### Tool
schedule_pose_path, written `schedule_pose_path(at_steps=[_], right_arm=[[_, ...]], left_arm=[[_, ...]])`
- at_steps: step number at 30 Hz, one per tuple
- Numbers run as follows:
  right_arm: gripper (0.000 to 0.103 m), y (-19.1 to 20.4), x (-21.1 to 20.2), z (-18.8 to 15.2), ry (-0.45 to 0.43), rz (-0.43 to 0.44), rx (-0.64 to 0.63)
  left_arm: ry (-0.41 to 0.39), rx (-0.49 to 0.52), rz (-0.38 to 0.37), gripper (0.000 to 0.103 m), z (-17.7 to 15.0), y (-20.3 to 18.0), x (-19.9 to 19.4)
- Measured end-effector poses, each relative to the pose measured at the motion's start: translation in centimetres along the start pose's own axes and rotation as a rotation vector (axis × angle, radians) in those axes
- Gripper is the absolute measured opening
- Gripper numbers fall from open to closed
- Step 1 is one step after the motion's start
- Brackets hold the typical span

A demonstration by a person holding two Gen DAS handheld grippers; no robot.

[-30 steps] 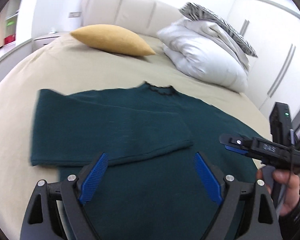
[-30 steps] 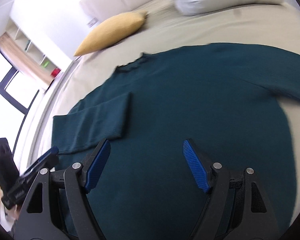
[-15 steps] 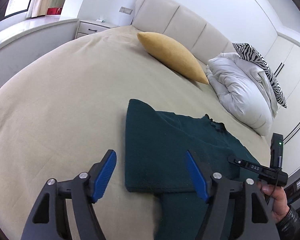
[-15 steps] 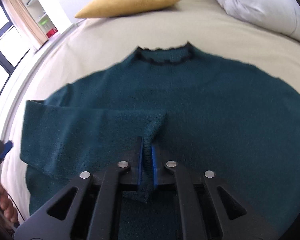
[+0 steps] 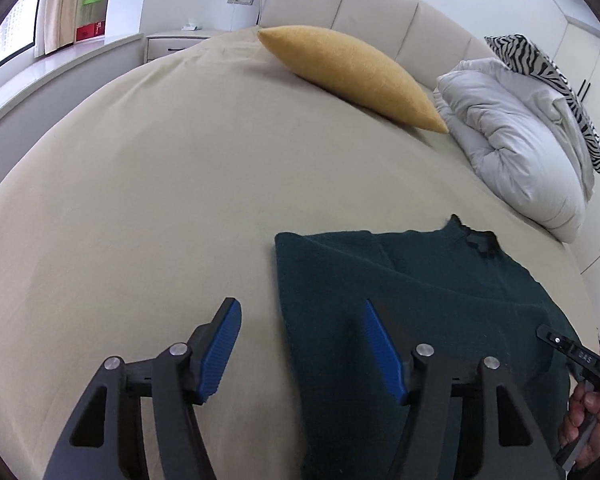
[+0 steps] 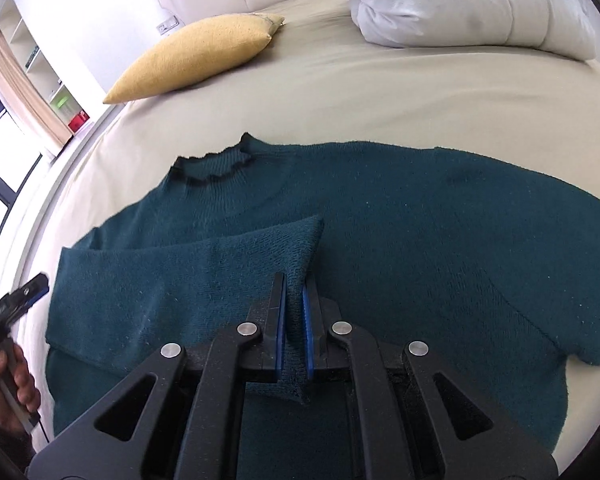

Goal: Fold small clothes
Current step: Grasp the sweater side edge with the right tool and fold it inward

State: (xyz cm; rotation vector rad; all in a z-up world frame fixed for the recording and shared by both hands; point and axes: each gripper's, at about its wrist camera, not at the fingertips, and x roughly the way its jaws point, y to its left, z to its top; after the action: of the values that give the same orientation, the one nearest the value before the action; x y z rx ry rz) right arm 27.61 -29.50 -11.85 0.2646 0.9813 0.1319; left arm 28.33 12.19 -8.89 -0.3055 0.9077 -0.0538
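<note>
Sweater (image 6: pixel 380 220) cuff (image 6: pixel 296 280) pinched inside right hand-held gripper (image 6: pixel 294 320), on bed (image 6: pixel 340 92).

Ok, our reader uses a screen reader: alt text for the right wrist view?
The right gripper is shut on the cuff of a dark green sweater spread on a beige bed, the sleeve folded across its body. A yellow pillow and white duvet lie beyond.

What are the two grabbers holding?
Right gripper pinches the green sweater's folded sleeve cuff. Left gripper is closing, gripping nothing yet.
</note>
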Motion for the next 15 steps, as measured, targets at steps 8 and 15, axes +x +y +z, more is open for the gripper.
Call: schedule_pose_path(at_steps=[8, 15], right_arm=[[0.006, 0.2, 0.7, -0.5, -0.001, 0.007, -0.029], [0.006, 1.5, -0.6, -0.4, -0.031, 0.000, -0.055]], left_arm=[[0.046, 0.094, 0.043, 0.013, 1.8, -1.0, 3.1], [-0.026, 0.180, 0.099, 0.008, 2.4, -0.7, 2.9]])
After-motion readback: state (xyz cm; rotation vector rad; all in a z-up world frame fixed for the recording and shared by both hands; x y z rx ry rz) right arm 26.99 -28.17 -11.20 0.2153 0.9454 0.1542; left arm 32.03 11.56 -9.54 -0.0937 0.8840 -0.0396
